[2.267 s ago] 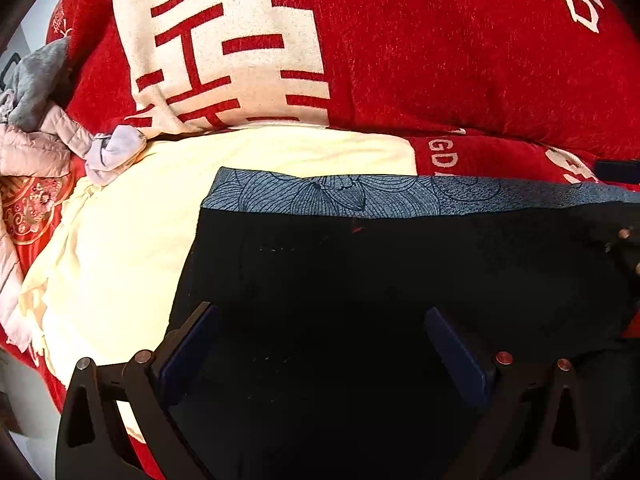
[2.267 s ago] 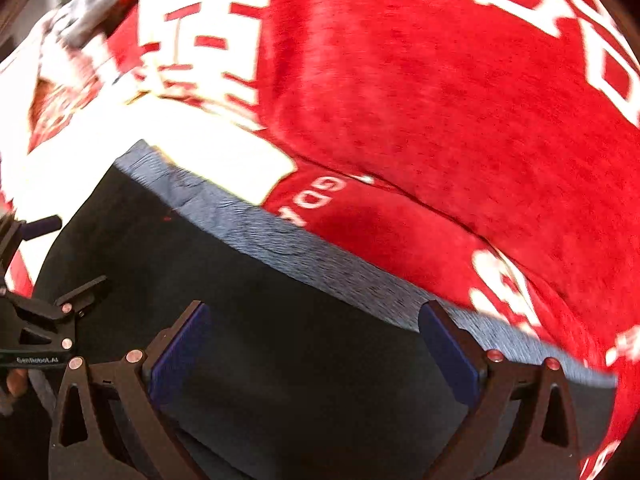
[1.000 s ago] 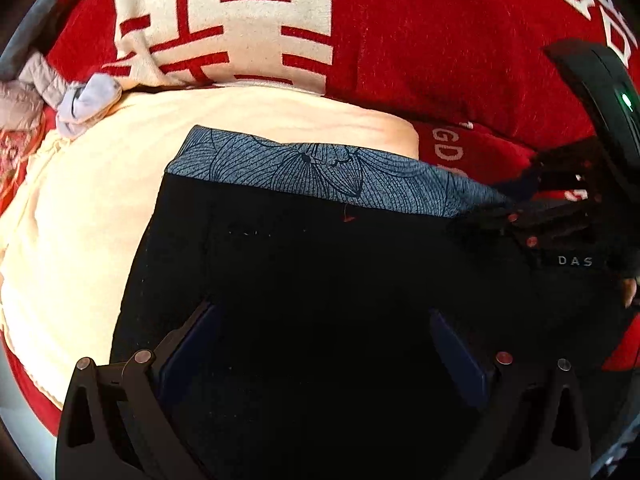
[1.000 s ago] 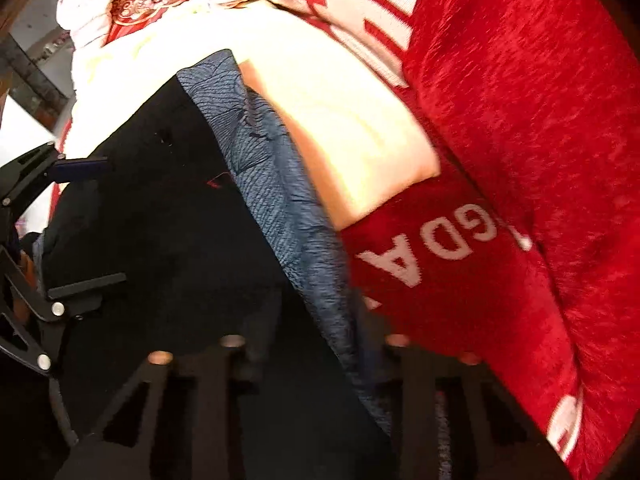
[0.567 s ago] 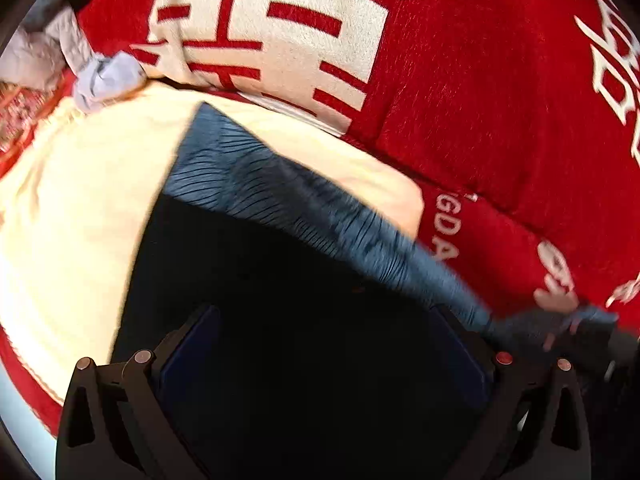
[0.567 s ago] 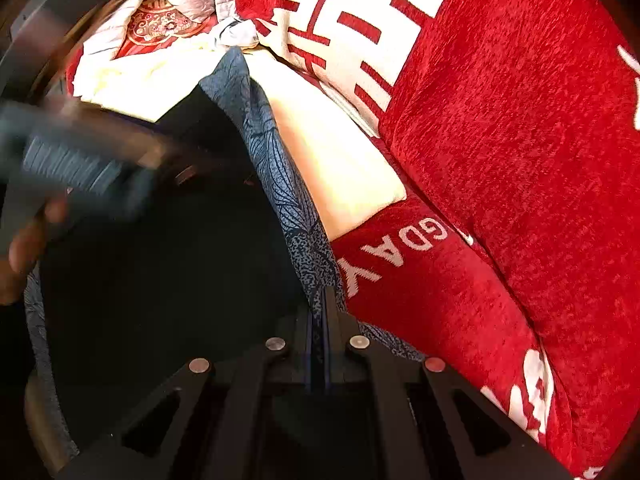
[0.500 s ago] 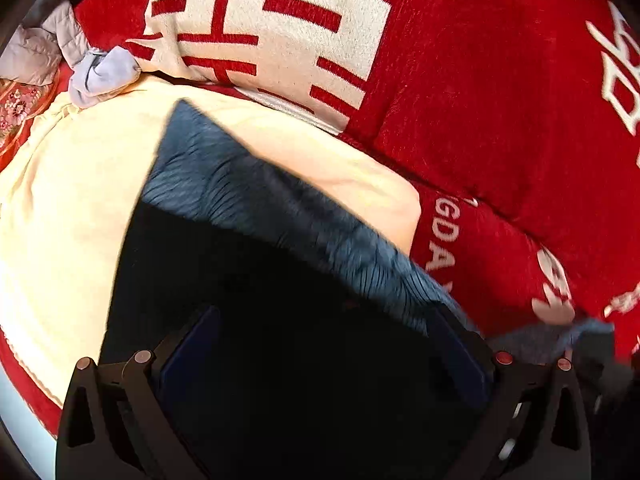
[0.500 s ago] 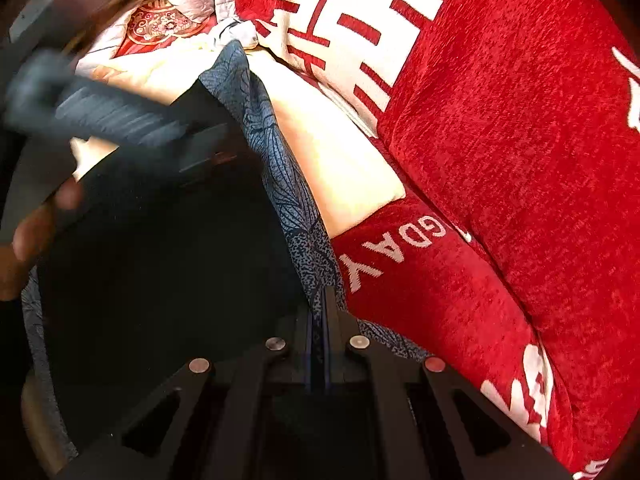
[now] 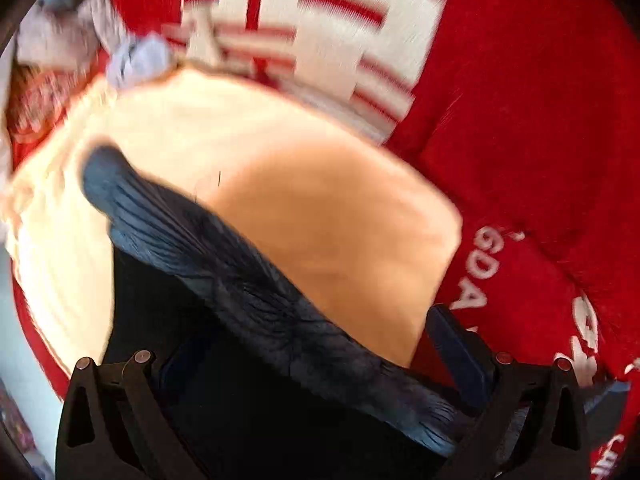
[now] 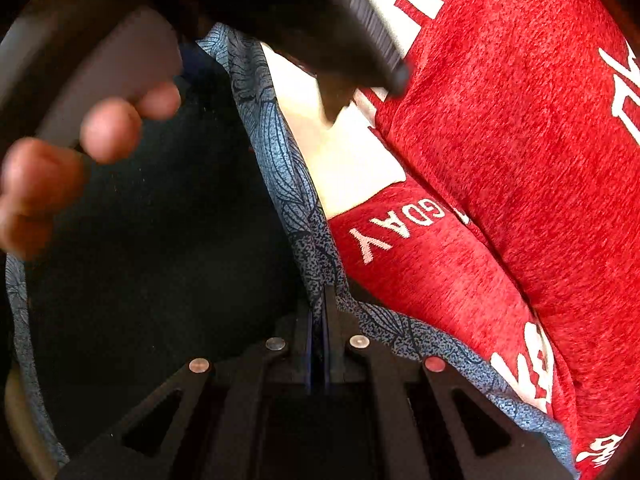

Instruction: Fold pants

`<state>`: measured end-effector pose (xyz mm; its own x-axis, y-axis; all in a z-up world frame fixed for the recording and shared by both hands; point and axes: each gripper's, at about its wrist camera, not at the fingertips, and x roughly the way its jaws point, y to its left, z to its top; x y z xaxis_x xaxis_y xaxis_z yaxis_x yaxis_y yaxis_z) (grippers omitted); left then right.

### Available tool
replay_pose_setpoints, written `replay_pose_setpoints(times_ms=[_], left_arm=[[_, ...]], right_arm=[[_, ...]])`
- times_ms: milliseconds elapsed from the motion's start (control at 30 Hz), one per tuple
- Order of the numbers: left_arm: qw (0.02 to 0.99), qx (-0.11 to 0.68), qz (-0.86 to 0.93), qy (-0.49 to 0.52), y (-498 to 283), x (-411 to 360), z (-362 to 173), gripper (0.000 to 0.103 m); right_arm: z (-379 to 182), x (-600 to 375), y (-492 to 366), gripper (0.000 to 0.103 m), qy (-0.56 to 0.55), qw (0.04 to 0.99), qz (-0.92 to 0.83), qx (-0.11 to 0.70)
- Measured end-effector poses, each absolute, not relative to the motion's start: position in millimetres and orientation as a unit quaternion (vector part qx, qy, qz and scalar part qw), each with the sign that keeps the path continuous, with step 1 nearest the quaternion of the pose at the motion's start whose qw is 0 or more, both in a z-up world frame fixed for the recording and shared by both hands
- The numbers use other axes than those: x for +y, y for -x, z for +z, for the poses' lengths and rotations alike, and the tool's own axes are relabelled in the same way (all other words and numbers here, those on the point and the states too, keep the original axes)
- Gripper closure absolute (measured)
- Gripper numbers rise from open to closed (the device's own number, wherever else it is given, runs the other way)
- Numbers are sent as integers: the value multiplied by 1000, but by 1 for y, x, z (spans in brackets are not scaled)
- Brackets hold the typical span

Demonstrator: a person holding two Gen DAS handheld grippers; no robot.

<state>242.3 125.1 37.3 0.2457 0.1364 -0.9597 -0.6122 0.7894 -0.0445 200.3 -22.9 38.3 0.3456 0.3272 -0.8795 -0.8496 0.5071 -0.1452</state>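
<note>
R gripper [image 10: 318,312] — jaws pressed together, pinching the blue patterned band [image 10: 280,160] of the pants [image 10: 152,248] right at its edge. From the pinch the band runs up and away to the top of the R view, black cloth to its left, cream cloth [image 10: 344,160] and red blanket [image 10: 500,160] to its right. A second strip of band trails off lower right past the gripper, lying on the red.

L gripper [image 9: 316,364] — jaws spread wide, nothing between them gripped; they straddle the pants [image 9: 248,412], w/ the band [image 9: 224,264] crossing diagonally from upper left down to the R finger. L view is motion-blurred, so can't tell if the fingers touch the cloth. Cream cloth [image 9: 300,208] sits beyond the band, red blanket [image 9: 520,120] w/ white lettering behind it, pale bundled clothes [image 9: 136,60] at upper left.

In the R view a hand [image 10: 68,160] wraps a dark grip at left, close above the black cloth; a dark blurred body covers the top centre.
</note>
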Motion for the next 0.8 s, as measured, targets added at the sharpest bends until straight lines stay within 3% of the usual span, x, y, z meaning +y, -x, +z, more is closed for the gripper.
replay_pose_setpoints(times_ms=[33,67,167,300,367,433,500,667,700,733,800], left_arm=[[755,567,246,217,-240,128,31,52],[745,579,247,219,-237,131,24,72],[756,557,227,259,-221,140,25,85],[767,546,219,257,-213,140,29,92],[771,547,220,242,-212,137,28,93],[771,546,221,242,-212,135,28,93],[773,544,219,241,-210,134,31,93],[780,542,218,225,-206,132,36,93],[779,542,218,225,-206,132,36,93],[779,543,217,227,-204,132,36,93],[779,541,212,233,-199,132,39,93]], right_arm=[[40,-22,-201,99,309,760,387,420],[41,-22,-200,99,309,761,387,419],[44,-20,-197,99,315,762,387,413],[42,-20,-201,93,314,753,398,420],[46,-23,-210,75,294,744,416,431],[50,-25,-220,37,290,737,426,438],[49,-27,-227,22,305,727,429,441],[29,-26,-251,22,364,708,400,454],[26,-27,-256,27,355,705,402,465],[24,-28,-259,63,340,699,409,479],[25,-30,-260,81,324,689,408,504]])
